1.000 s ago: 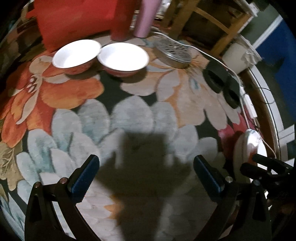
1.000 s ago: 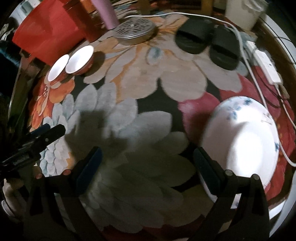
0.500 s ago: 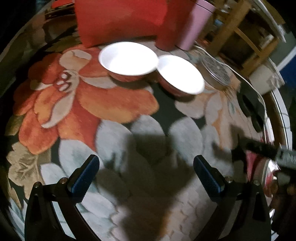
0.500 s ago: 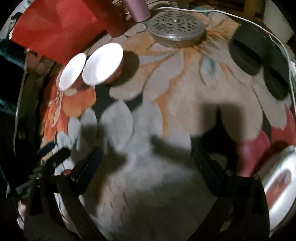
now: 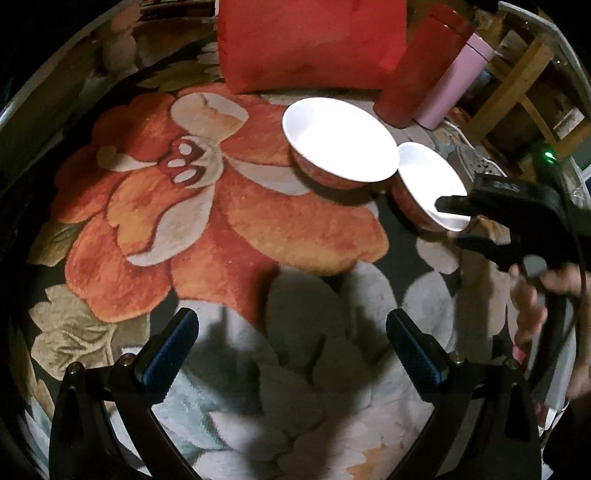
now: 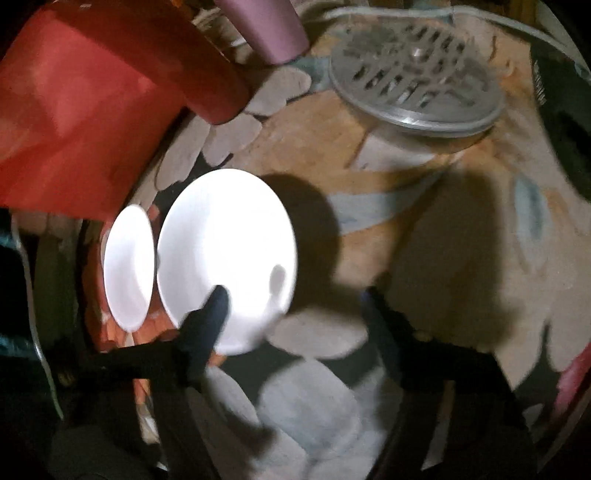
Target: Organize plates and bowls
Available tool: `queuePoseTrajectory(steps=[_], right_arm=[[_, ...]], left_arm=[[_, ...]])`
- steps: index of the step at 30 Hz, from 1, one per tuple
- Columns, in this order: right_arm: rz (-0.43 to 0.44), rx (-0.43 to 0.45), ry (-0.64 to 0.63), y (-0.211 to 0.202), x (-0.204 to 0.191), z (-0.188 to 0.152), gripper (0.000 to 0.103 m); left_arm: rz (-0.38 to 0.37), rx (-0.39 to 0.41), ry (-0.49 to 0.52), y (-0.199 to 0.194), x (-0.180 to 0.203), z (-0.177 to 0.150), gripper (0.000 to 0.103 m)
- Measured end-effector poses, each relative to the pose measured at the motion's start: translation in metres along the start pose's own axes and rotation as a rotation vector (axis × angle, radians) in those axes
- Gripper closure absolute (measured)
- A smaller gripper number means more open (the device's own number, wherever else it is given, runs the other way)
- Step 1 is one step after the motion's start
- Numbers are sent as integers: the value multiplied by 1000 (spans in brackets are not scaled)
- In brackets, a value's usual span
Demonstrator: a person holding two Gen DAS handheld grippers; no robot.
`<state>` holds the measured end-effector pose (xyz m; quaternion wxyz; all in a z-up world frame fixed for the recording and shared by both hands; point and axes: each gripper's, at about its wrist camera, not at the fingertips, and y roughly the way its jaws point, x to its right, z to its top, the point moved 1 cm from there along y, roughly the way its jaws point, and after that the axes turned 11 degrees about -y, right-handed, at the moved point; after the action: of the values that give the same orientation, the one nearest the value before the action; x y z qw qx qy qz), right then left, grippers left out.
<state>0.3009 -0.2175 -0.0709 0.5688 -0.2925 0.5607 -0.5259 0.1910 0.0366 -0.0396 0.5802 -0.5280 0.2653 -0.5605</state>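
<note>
Two red bowls with white insides stand side by side on the floral rug. In the left wrist view the left bowl point(image 5: 340, 142) is ahead and the right bowl point(image 5: 428, 184) is beside it. My left gripper point(image 5: 291, 343) is open and empty, well short of them. My right gripper point(image 6: 295, 306) is open; its left finger point(image 6: 210, 314) hangs over the near rim of the right bowl point(image 6: 225, 251), its other finger outside that bowl. The left bowl point(image 6: 127, 266) lies further left. The right gripper also shows in the left wrist view point(image 5: 458, 225) at the right bowl's rim.
A red cushion point(image 5: 306, 40), a red canister point(image 5: 417, 66) and a pink cup point(image 5: 454, 81) stand behind the bowls. A perforated metal lid point(image 6: 413, 77) and a white cable point(image 6: 461, 18) lie to the right. A wooden stool point(image 5: 524, 74) is at the back right.
Both grippers have moved toward the bowls. The right gripper left the blue-patterned plate behind and now straddles the right bowl's near rim. The left gripper swung left and closer.
</note>
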Motion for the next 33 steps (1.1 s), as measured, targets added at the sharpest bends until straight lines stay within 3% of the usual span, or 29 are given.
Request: queuePoseTrajectory(steps=[1,2,6,11,17,20,23,25,27,28,30,33], right_arm=[[11,-21,20,7,0,2,69],[21,-42,34,13,0,2,87],[28,-48,11,14,-5,-9,88],[117,-114,-27,2,-5,-46,88],[199,-307,-256,-4,-29,-118,90],[195,-325,-349,-6,-37,-141,90],[148,-291,-397,-8,-41,-153,86],[106,-258,-393,-7,-44,-149,86],[68,-233,-381,-6,-46,-143,86],[59,-223,-379,-4,-47,-145,86],[40,-195,-375,-8,-43,-144,86],[33,-157,-383,-11,-45,-147,86]], left_arm=[[1,-3,2,1,-2,-1,1],[4,-5,4,0,-4,-2,1],[7,-13,1,0,-9,-4,1],[-35,-12,34,-6,-7,-9,1],[-92,-85,44,6,-3,-23,1],[-103,-158,34,22,-2,-35,5],[-109,-185,24,31,1,-40,18],[-123,-161,37,30,7,-38,25],[-135,-165,36,33,14,-35,45],[-136,-165,36,34,15,-33,50],[-140,-170,37,38,20,-31,72],[-164,-191,38,39,23,-35,89]])
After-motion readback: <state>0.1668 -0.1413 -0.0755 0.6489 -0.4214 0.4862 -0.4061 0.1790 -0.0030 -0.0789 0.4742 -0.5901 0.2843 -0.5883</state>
